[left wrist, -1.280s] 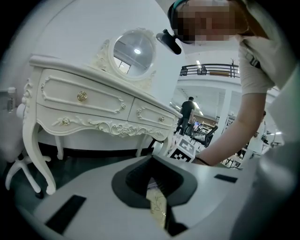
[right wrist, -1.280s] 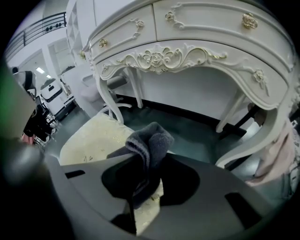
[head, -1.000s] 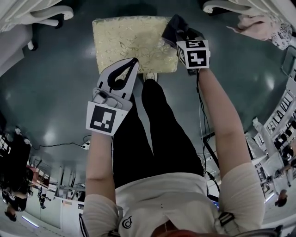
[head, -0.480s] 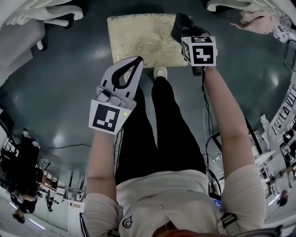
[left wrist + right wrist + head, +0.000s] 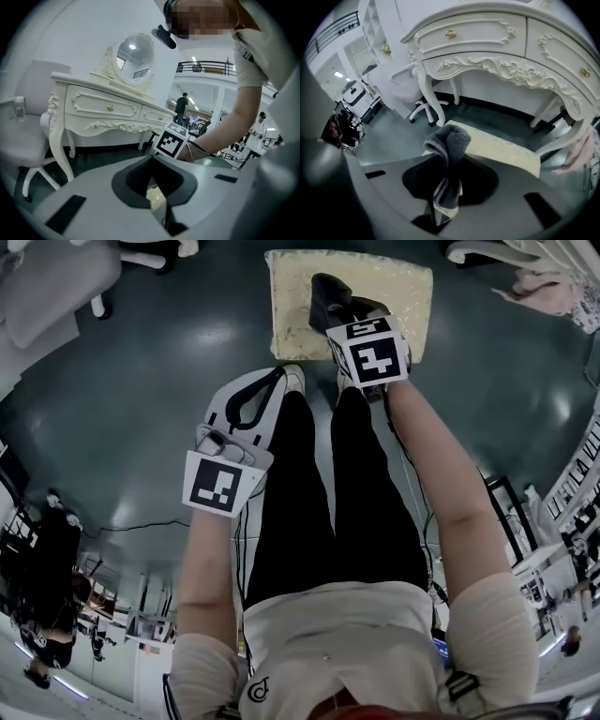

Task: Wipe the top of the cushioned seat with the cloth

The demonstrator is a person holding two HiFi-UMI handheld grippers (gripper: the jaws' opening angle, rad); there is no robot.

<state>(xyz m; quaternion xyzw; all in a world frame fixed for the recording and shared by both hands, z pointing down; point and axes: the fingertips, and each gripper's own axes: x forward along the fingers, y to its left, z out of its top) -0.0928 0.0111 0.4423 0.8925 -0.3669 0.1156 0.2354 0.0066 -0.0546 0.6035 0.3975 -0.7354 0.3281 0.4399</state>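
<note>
The seat (image 5: pixel 412 296) sits on the floor just ahead of the person's shoes, its pale top bare and facing up. In the right gripper view a white table (image 5: pixel 497 42) stands just beyond it.

The cloth (image 5: pixel 328 298), dark grey and bunched, is over the middle of the seat towards its near edge. The right gripper (image 5: pixel 345 317) has its jaws closed tight on the cloth's lower folds. The free end sticks out past the tips, likely so that soft fabric, not the jaws, meets the cushion. Whether the cloth touches the top yet cannot be told.

The left gripper (image 5: pixel 275 379) hangs short of the seat's near edge, over the person's left leg. Its jaws are together with nothing between them, and only a sliver of the seat shows through their opening. It seems parked clear so the wiping strokes have the whole top free.
</note>
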